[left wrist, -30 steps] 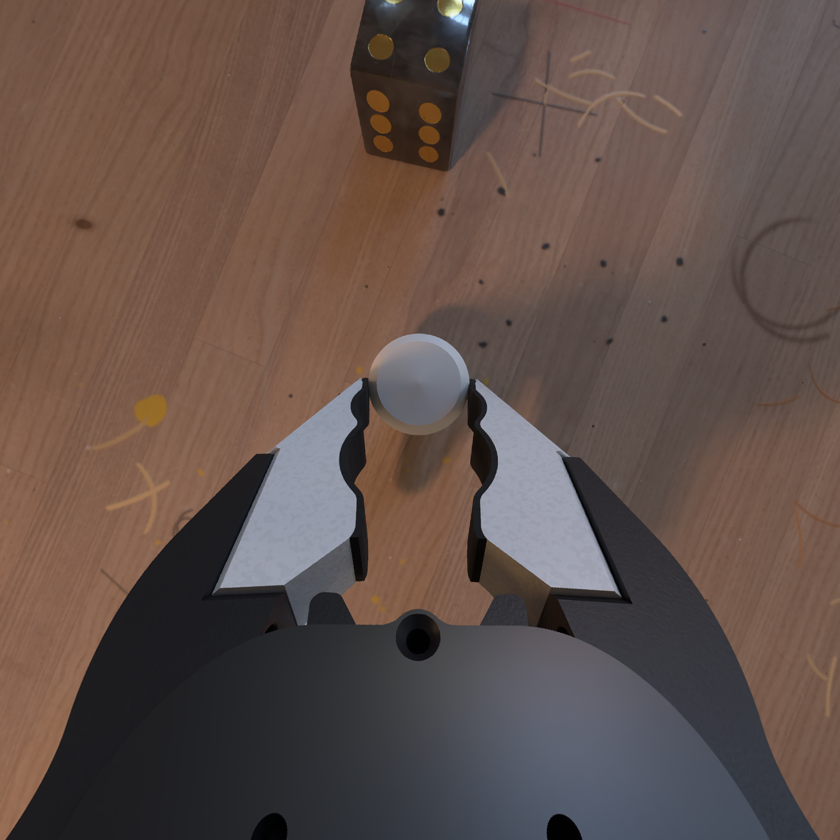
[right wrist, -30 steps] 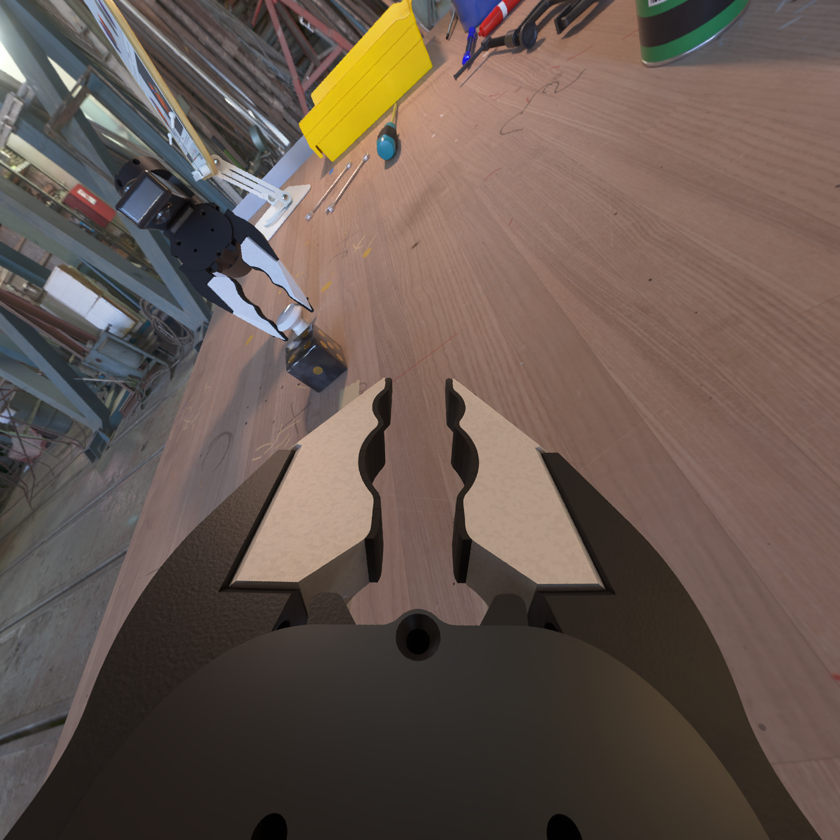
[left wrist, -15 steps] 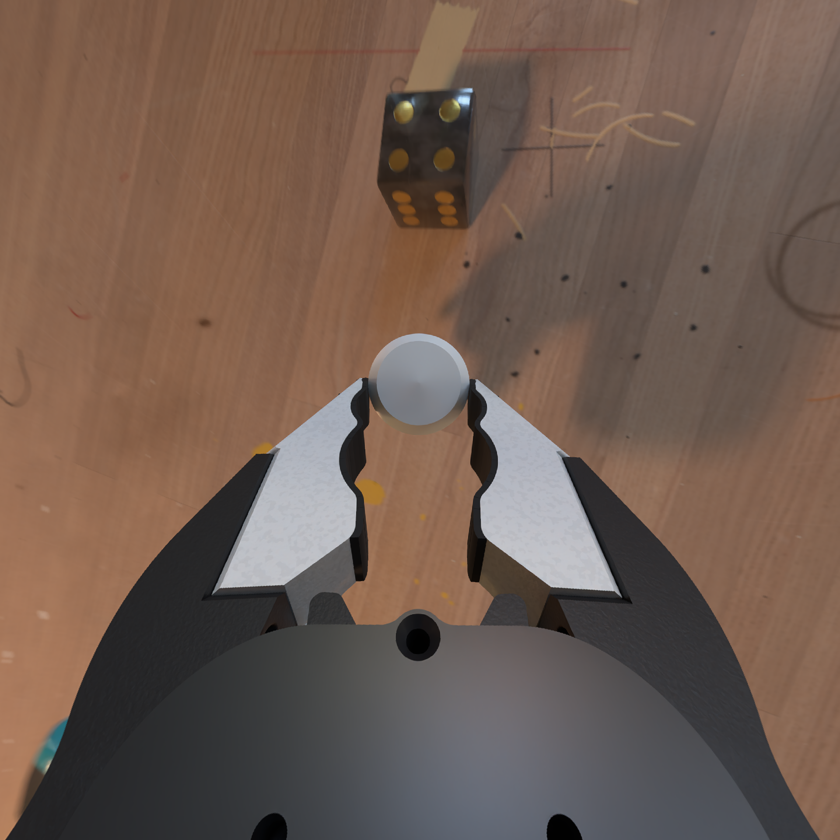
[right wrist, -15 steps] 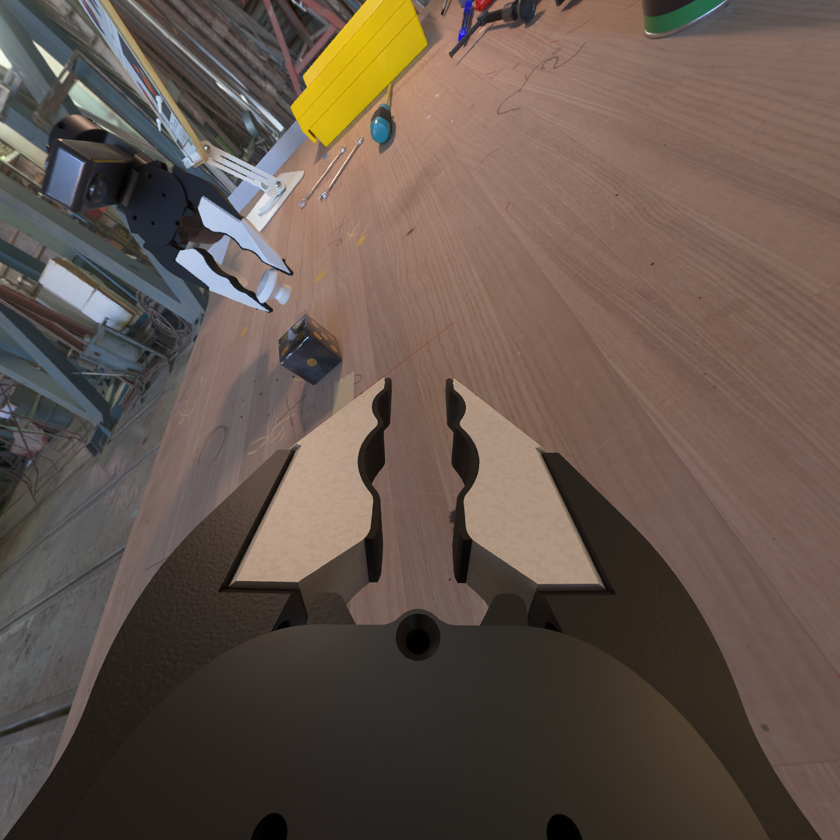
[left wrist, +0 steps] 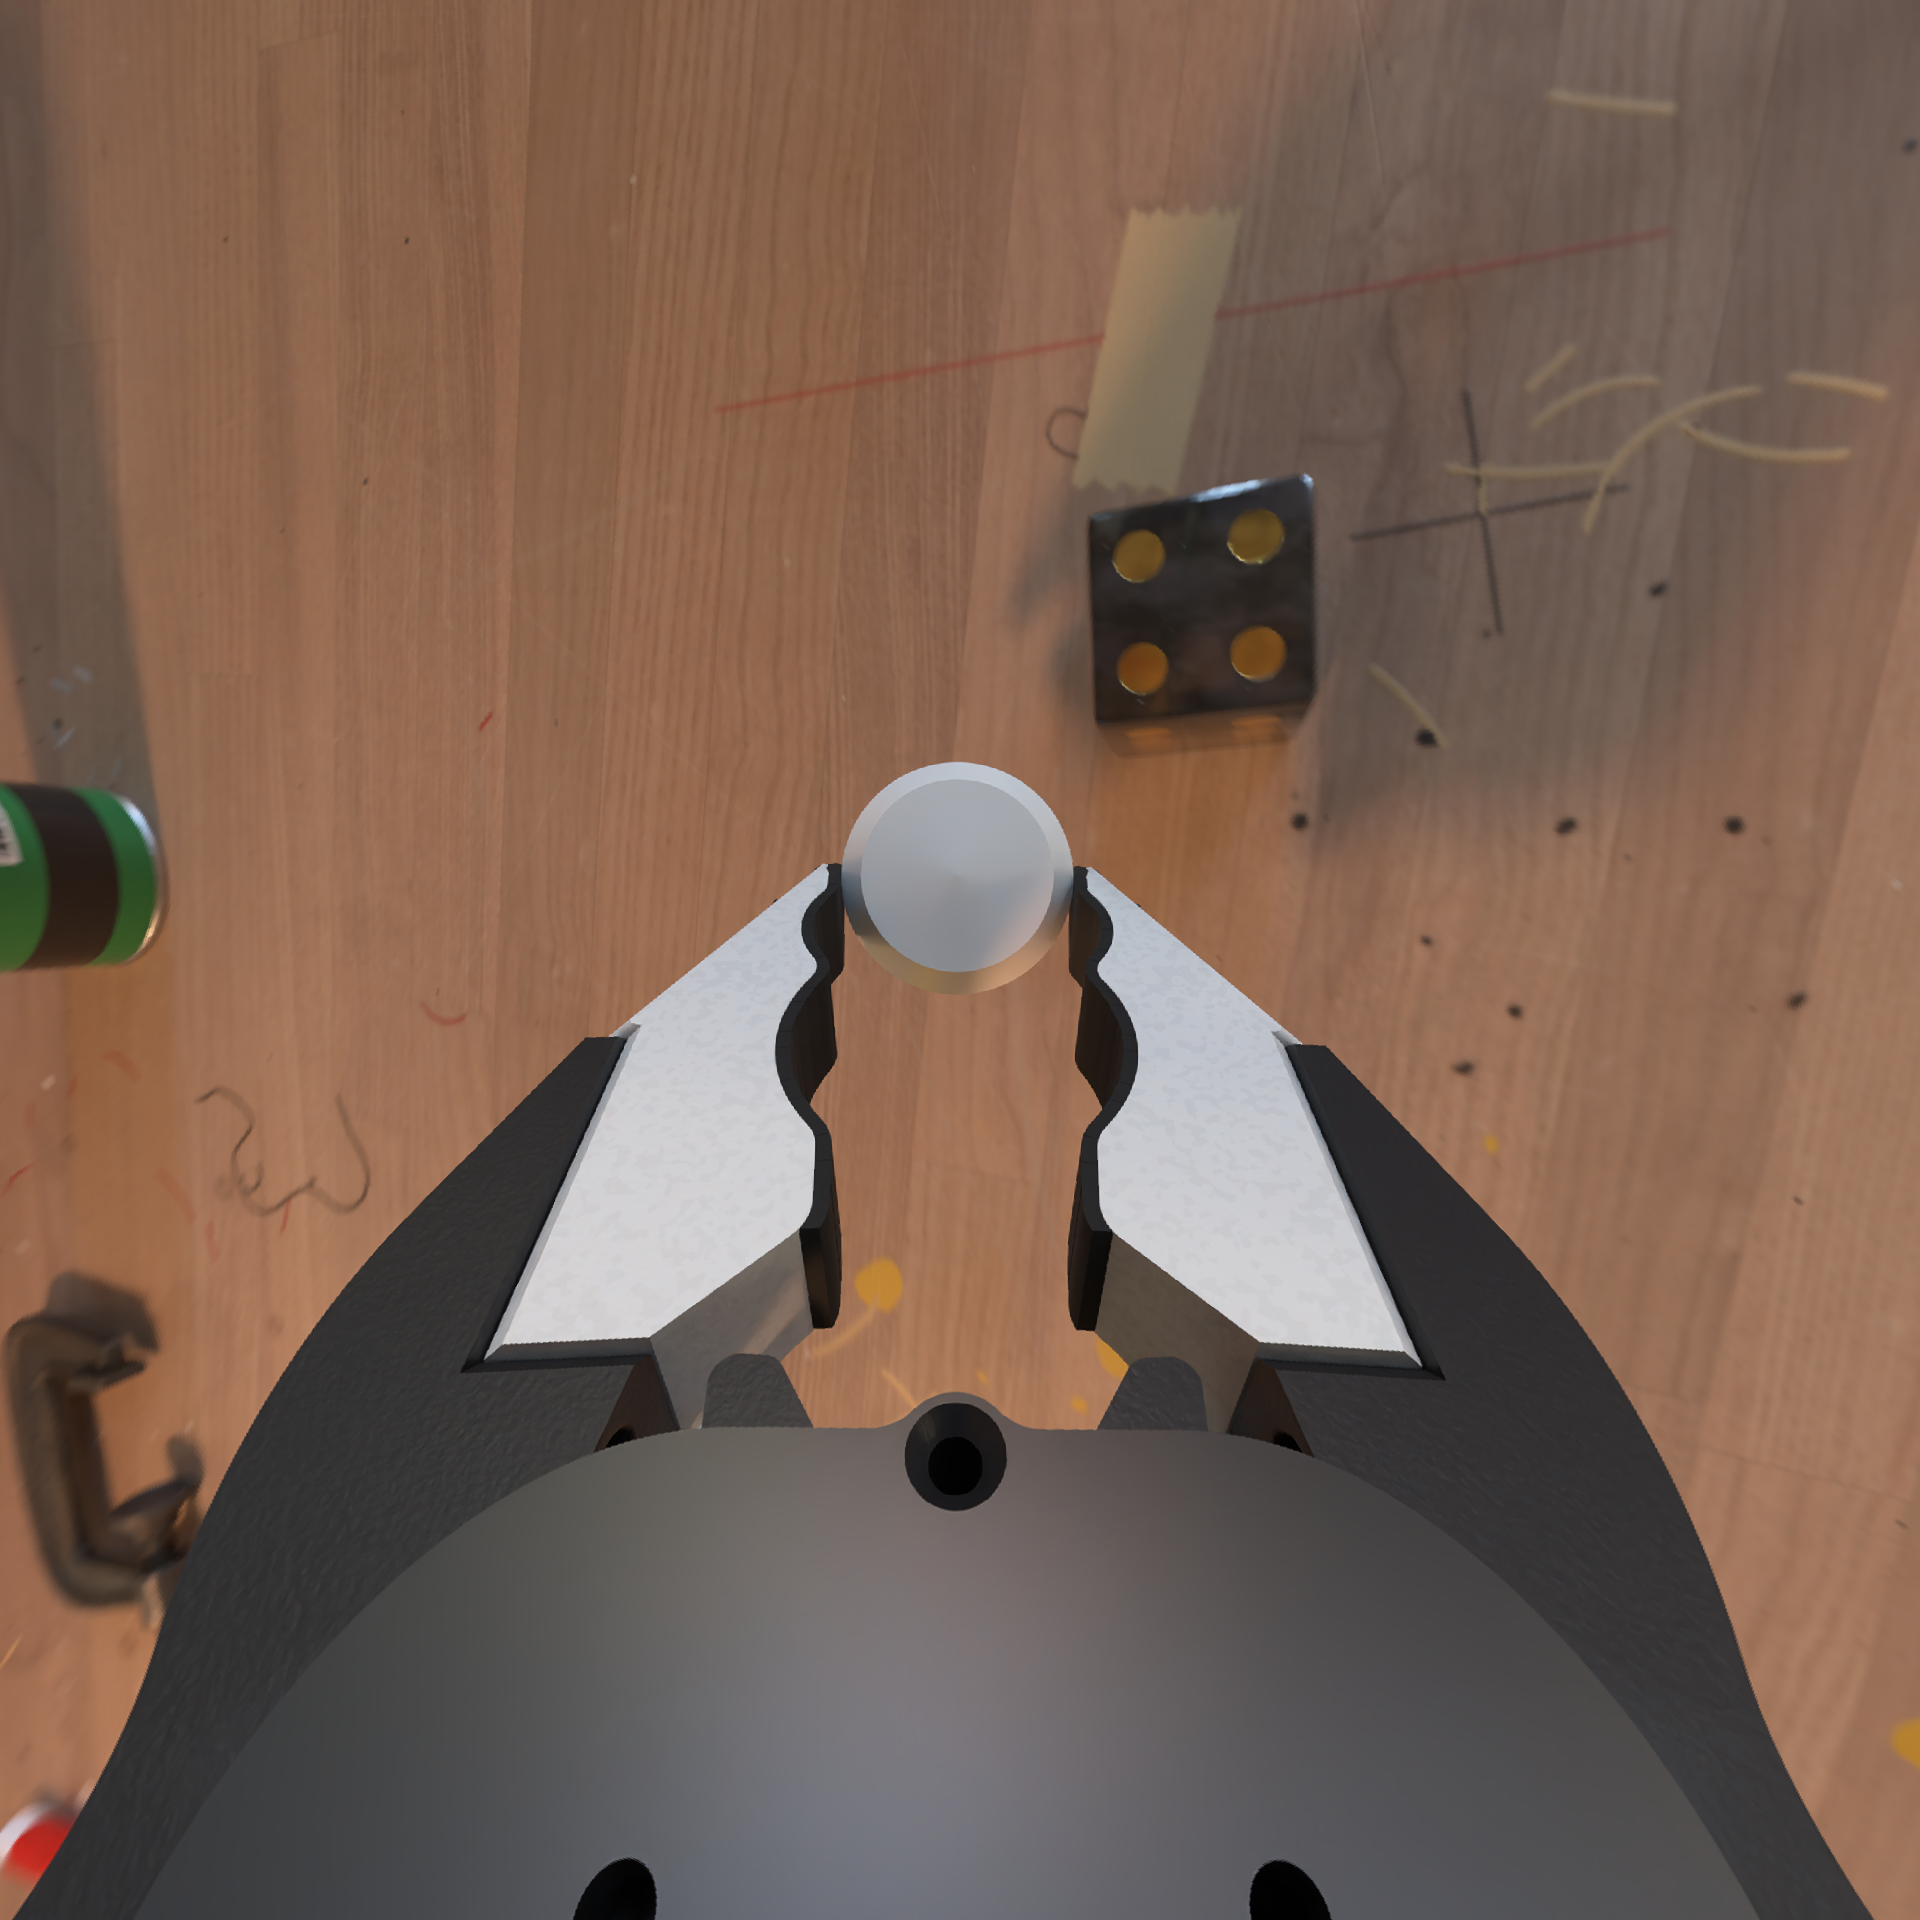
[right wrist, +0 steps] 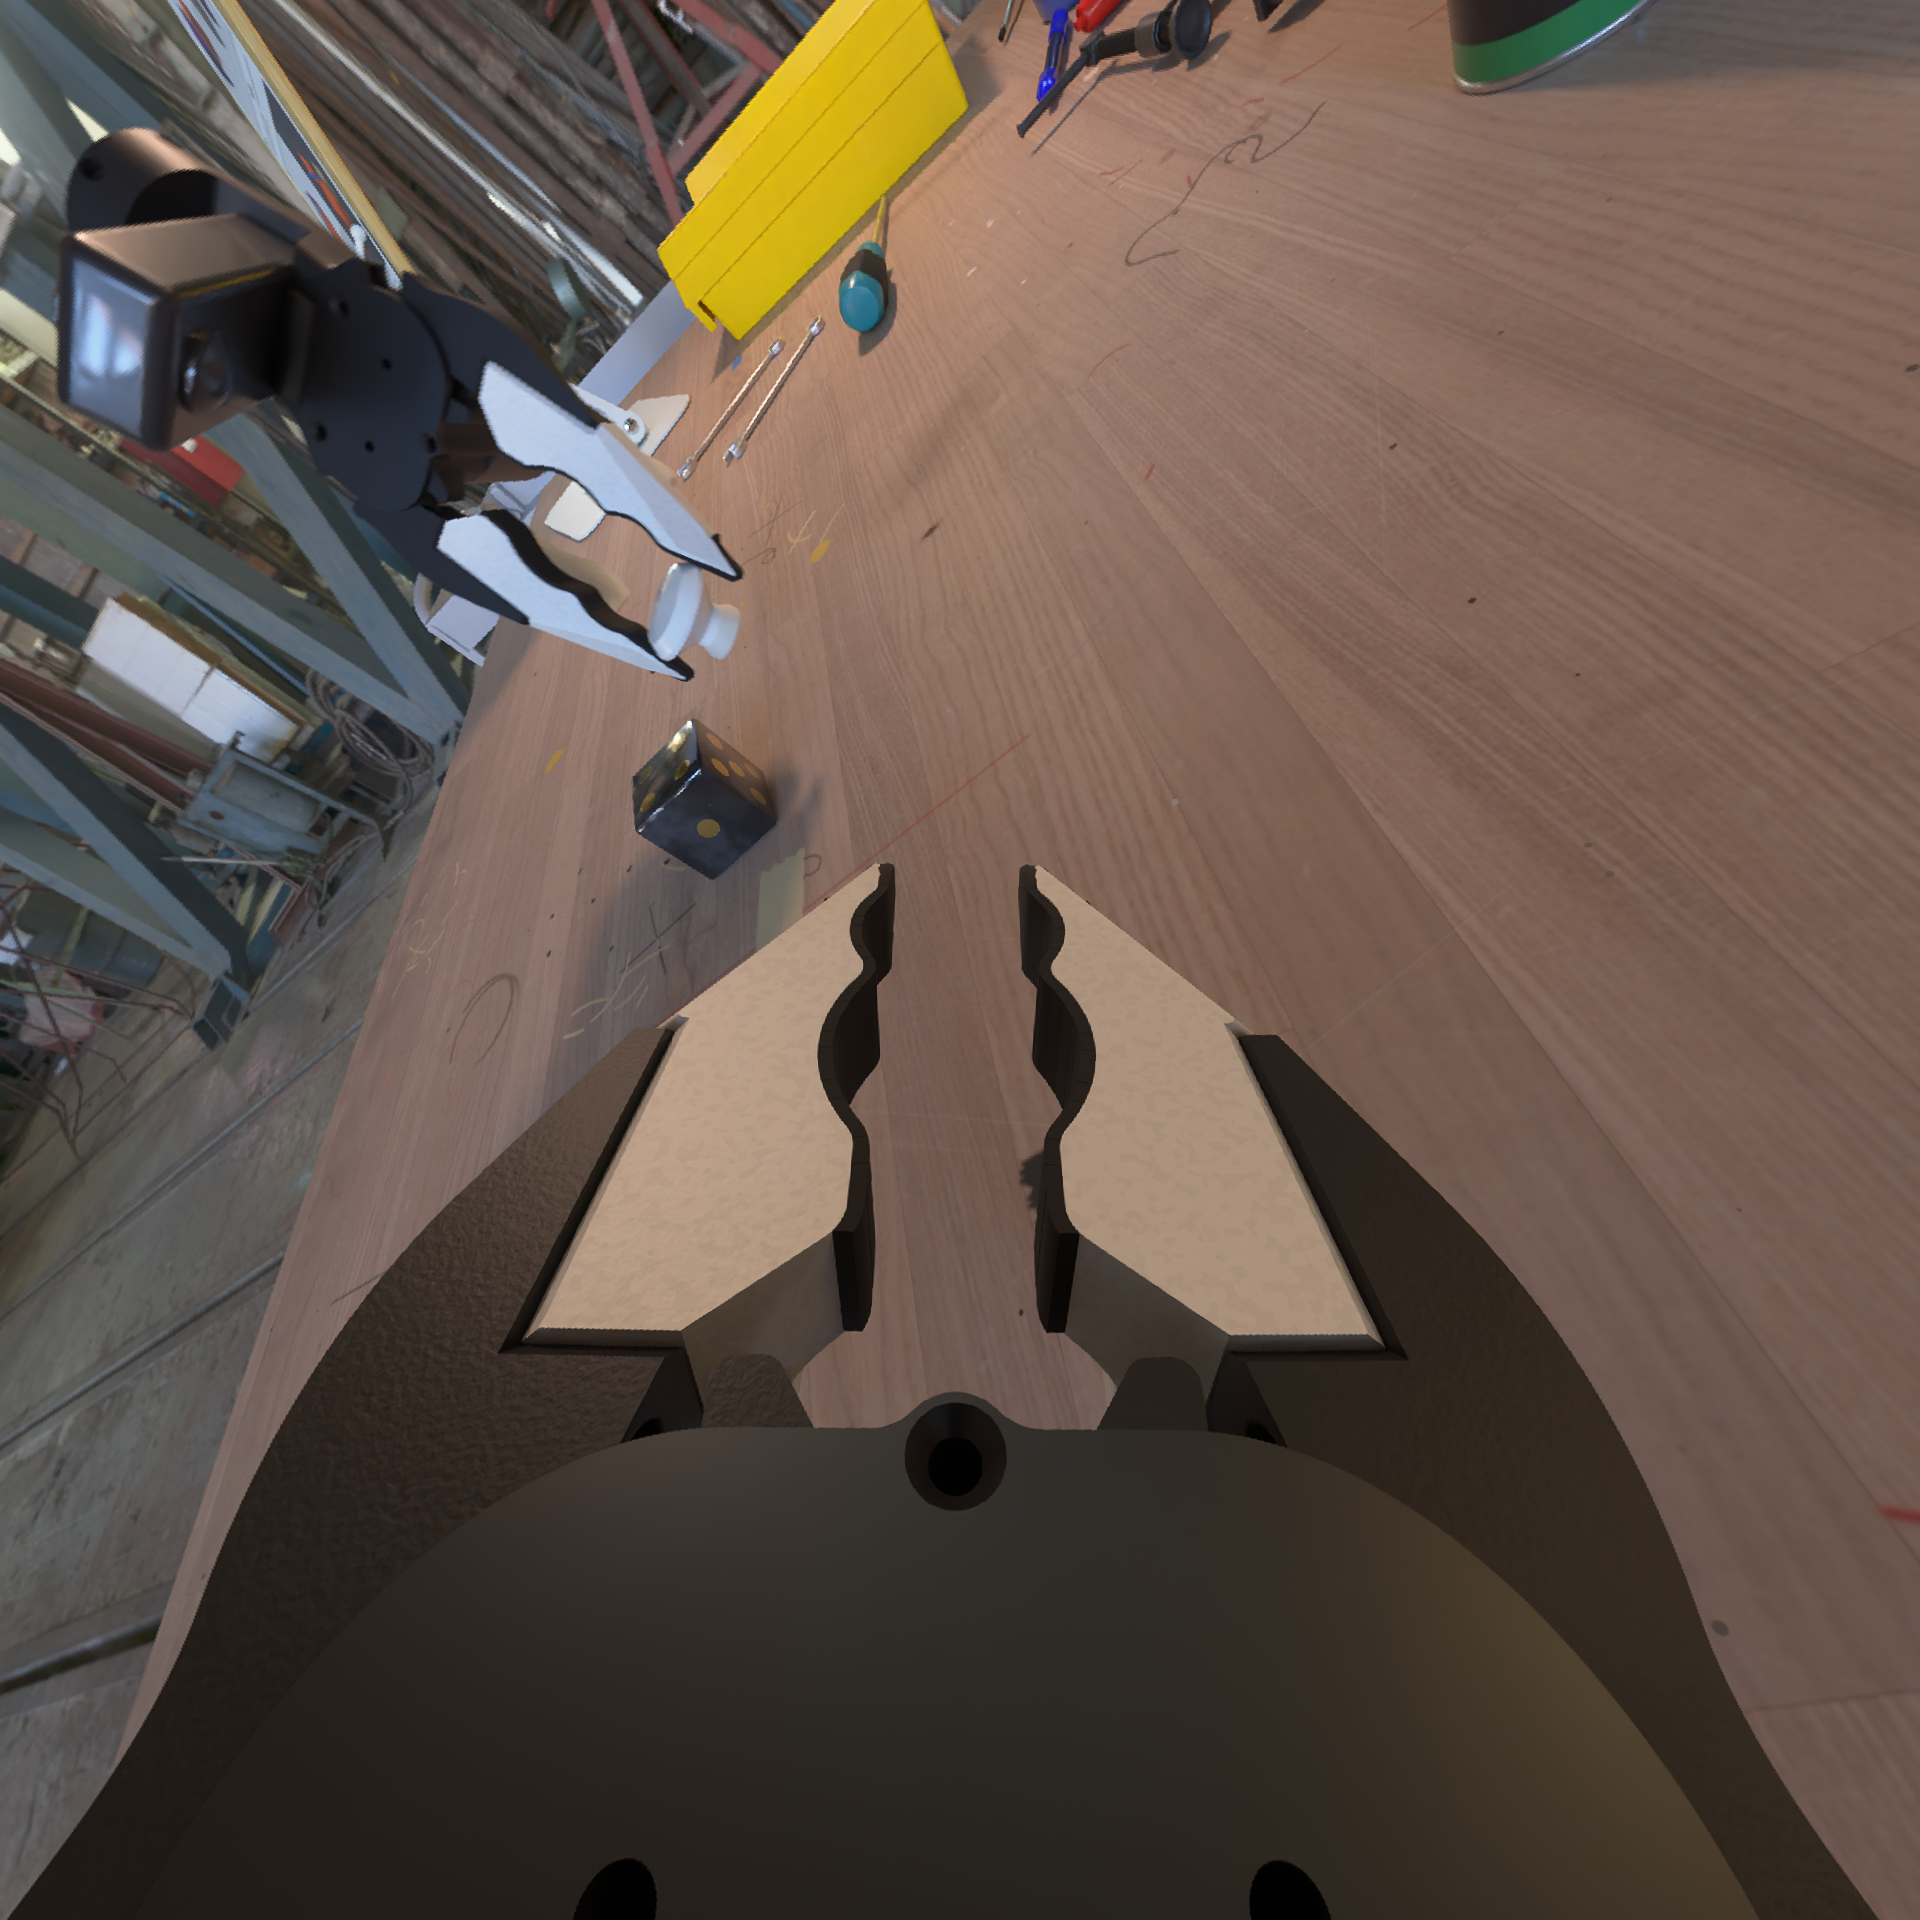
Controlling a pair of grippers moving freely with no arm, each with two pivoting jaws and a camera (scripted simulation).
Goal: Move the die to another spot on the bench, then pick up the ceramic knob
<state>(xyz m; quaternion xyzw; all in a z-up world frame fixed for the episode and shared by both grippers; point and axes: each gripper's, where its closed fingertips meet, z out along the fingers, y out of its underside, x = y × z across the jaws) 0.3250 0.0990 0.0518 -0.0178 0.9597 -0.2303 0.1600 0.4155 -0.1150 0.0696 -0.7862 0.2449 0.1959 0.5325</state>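
Observation:
My left gripper (left wrist: 954, 873) is shut on the white ceramic knob (left wrist: 956, 878) and holds it well above the wooden bench (left wrist: 520, 520). The black die (left wrist: 1202, 601) with gold pips rests on the bench below, to the upper right of the knob. In the right wrist view the left gripper (right wrist: 712, 623) hangs in the air with the knob (right wrist: 691, 613) at its tips, above the die (right wrist: 704, 798). My right gripper (right wrist: 956, 883) is open and empty, low over the bench, to the right of the die.
A strip of tape (left wrist: 1153, 348) lies by the die. A green can (left wrist: 78, 878) and a metal clamp (left wrist: 83, 1455) are at the left. A yellow box (right wrist: 821, 156), a teal-handled screwdriver (right wrist: 862, 291), two wrenches (right wrist: 748, 400) and the bench's left edge (right wrist: 343, 1039) show in the right wrist view.
My left gripper has risen higher with the knob, so the die looks smaller and has shifted to the right and down in its view. The right gripper has barely moved.

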